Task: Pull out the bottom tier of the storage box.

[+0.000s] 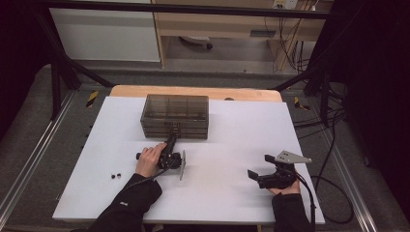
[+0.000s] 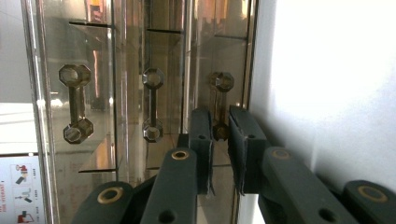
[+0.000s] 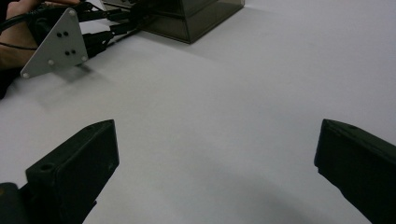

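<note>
A smoked, see-through drawer cabinet (image 1: 175,116) stands at the back middle of the white table (image 1: 232,145). My left gripper (image 1: 171,139), turned on its side, reaches to the cabinet's front at the lowest drawer. In the left gripper view the cabinet's drawer handles stand side by side. The jaws of my left gripper (image 2: 220,116) are closed on the handle nearest the table, the bottom drawer handle (image 2: 220,83). My right gripper (image 1: 260,166) rests at the front right of the table, open with nothing between its jaws (image 3: 215,128).
Two small black pieces (image 1: 115,176) lie near the front left of the table. The left gripper's grey plate (image 3: 56,44) and the cabinet (image 3: 187,18) appear far off in the right gripper view. A wooden strip (image 1: 193,91) borders the back edge.
</note>
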